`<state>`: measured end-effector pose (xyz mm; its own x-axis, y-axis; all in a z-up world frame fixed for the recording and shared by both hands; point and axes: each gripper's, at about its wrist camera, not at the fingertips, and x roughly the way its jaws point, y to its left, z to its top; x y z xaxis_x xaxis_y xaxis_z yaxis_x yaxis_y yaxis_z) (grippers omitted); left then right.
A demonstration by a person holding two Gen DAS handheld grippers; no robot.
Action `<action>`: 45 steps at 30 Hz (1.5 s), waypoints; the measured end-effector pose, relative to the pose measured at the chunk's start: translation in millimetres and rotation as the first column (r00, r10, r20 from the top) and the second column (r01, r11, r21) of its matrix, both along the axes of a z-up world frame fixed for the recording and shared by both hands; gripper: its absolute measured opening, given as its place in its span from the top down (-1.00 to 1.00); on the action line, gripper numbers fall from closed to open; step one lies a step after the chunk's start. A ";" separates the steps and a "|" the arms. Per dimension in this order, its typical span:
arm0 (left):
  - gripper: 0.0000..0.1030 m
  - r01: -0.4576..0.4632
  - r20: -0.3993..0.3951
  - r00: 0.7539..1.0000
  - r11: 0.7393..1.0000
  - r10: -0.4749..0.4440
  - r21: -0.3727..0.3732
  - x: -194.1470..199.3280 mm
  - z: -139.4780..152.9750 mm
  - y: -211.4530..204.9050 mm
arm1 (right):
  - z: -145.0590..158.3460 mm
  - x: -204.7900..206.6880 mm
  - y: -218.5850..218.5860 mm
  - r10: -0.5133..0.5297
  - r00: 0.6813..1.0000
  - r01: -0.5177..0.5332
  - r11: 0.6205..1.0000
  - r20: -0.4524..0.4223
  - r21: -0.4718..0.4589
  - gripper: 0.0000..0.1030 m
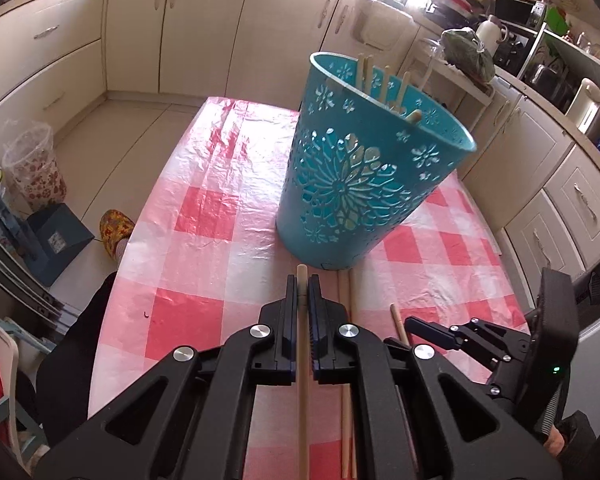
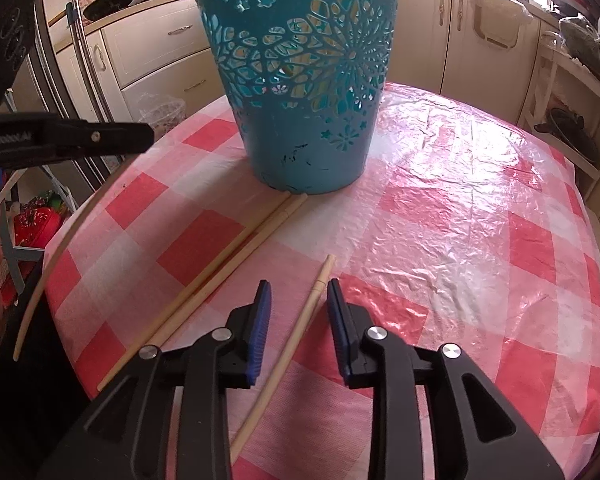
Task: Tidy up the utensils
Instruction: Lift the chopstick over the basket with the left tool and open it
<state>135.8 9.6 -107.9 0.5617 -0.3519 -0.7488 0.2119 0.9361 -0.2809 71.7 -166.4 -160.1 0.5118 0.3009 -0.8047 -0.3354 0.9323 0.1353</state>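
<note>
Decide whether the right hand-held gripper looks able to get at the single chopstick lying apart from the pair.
Probably yes. The right hand-held gripper stands open with that chopstick lying between its fingers on the tablecloth, nothing covering it.

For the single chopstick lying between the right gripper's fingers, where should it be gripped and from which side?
Grip the single chopstick on its upper shaft, just below the squared top end, coming down from above. It lies flat on the tablecloth, apart from the pair, and the open right gripper already straddles it there, so closing across the thin shaft should suffice.
</note>
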 end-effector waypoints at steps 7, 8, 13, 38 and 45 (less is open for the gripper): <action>0.90 0.029 0.090 0.996 0.999 -0.025 -0.039 -15.2 46.0 -4.0 | 0.2 -1.1 1.9 0.001 1.000 -0.001 1.000 0.001 0.001 0.37; 0.90 0.031 0.105 0.994 0.998 -0.026 -0.048 -15.1 53.5 -3.6 | 0.1 -0.8 1.7 0.001 1.000 -0.001 1.000 0.001 0.001 0.37; 0.90 0.041 0.230 0.973 0.993 -0.016 -0.107 -3.8 107.8 -6.7 | 0.0 -0.2 1.0 0.002 1.000 -0.002 1.000 0.000 0.007 0.35; 0.90 -0.119 0.513 0.843 0.986 0.162 -0.117 143.8 140.0 -56.2 | -0.3 4.6 -14.0 0.000 0.999 0.007 0.990 -0.047 0.142 0.25; 0.90 -0.102 0.500 0.859 0.994 0.111 -0.045 139.5 128.3 -66.5 | 0.0 4.6 -14.6 -0.001 0.999 0.008 0.990 -0.047 0.141 0.24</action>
